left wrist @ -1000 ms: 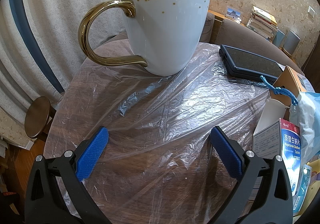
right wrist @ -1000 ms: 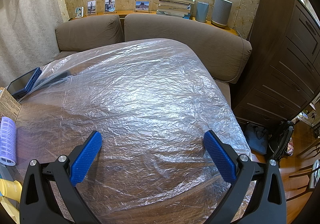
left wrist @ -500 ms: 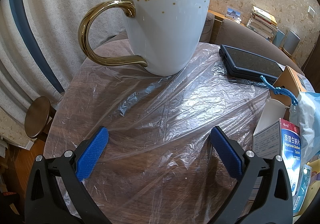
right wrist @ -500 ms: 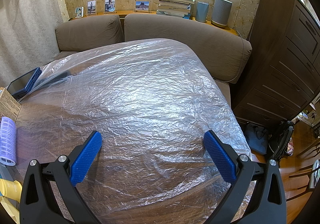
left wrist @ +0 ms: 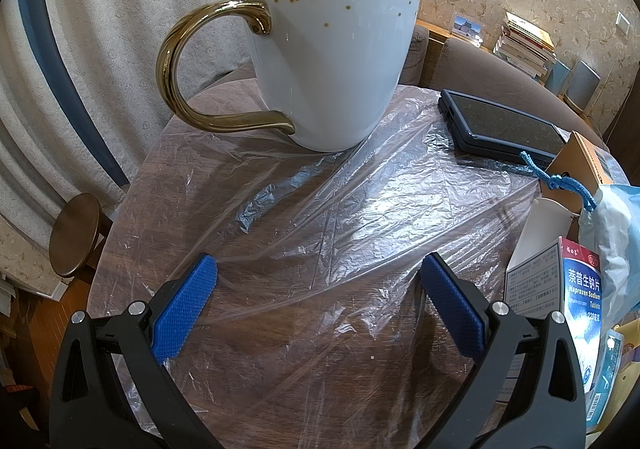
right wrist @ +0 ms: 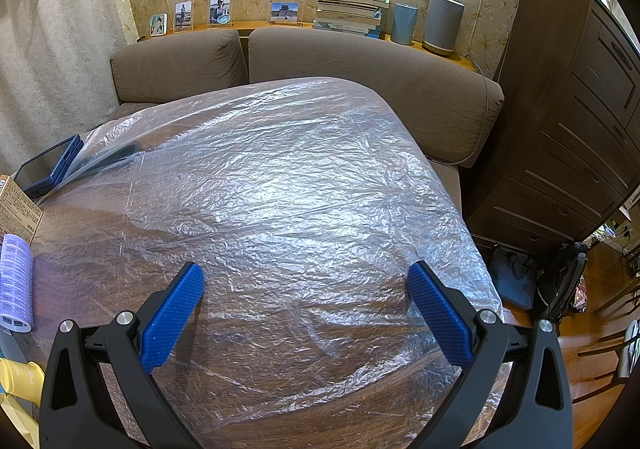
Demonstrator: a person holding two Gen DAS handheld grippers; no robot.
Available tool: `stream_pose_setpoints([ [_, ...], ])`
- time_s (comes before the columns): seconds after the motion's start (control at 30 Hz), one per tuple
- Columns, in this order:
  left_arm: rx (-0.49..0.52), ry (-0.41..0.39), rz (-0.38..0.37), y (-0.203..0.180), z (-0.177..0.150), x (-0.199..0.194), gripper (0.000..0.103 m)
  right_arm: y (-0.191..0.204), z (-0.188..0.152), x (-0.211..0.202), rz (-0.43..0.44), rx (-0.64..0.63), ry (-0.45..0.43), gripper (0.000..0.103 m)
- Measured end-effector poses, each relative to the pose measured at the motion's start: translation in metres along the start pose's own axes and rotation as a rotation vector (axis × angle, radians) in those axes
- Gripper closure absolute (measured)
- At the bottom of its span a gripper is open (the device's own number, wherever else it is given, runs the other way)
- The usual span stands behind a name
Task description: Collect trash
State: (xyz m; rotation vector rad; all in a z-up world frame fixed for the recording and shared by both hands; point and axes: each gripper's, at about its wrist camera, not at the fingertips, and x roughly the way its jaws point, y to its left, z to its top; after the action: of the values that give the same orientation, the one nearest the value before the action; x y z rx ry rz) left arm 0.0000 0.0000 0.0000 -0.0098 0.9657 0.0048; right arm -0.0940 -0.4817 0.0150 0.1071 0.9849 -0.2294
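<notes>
the left gripper (left wrist: pixel 318 295) was seen at the bottom of the left wrist view with its blue pads (left wrist: pixel 184 309) spread wide and nothing held between them, hovering over a wooden table (left wrist: pixel 132 209) covered by a crinkled clear plastic sheet (left wrist: pixel 340 217). a white mug (left wrist: pixel 332 53) with gold dots and a gold handle was stood upright on the sheet in the upper centre of the frame. a dark tablet (left wrist: pixel 504 127) was laid flat to the right of the mug, apart from it. at the right edge the trash was gathered: an opened medicine box (left wrist: pixel 560 285) printed "naproxen sodium", a brown cardboard box (left wrist: pixel 584 163) above it, and a pale blue bag (left wrist: pixel 612 233) with a knotted blue cord (left wrist: pixel 560 183). the right gripper (right wrist: pixel 306 303) was shown at the bottom of the right wrist view, likewise parted wide and empty, above a bare stretch of the same plastic-covered table. at the left edge of that frame a lilac printed packet (right wrist: pixel 15 283), a corner of the cardboard box (right wrist: pixel 18 209), something yellow (right wrist: pixel 20 379) and the tablet (right wrist: pixel 46 167) were visible. a brown sofa (right wrist: pixel 360 73) was seen beyond the table and a dark cabinet (right wrist: pixel 568 121) at the right.
</notes>
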Motion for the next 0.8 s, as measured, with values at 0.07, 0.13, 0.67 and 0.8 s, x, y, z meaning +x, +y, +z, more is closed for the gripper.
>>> stream_pose_setpoints([
  [0.07,0.000,0.000,0.000,0.000,0.000,0.000,0.001,0.000,0.000,0.000,0.000,0.000,0.000,0.004],
  [0.13,0.000,0.000,0.000,0.000,0.000,0.000,0.001,0.000,0.000,0.000,0.000,0.000,0.000,0.004],
  [0.67,0.225,-0.298,-0.099,0.013,-0.007,-0.125,0.001,-0.013,-0.029,-0.118,0.376,0.244,-0.018,0.004],
  [0.8,0.535,-0.386,-0.201,-0.038,-0.019,-0.167,0.001,0.031,-0.059,-0.166,0.544,0.165,-0.016,0.004],
])
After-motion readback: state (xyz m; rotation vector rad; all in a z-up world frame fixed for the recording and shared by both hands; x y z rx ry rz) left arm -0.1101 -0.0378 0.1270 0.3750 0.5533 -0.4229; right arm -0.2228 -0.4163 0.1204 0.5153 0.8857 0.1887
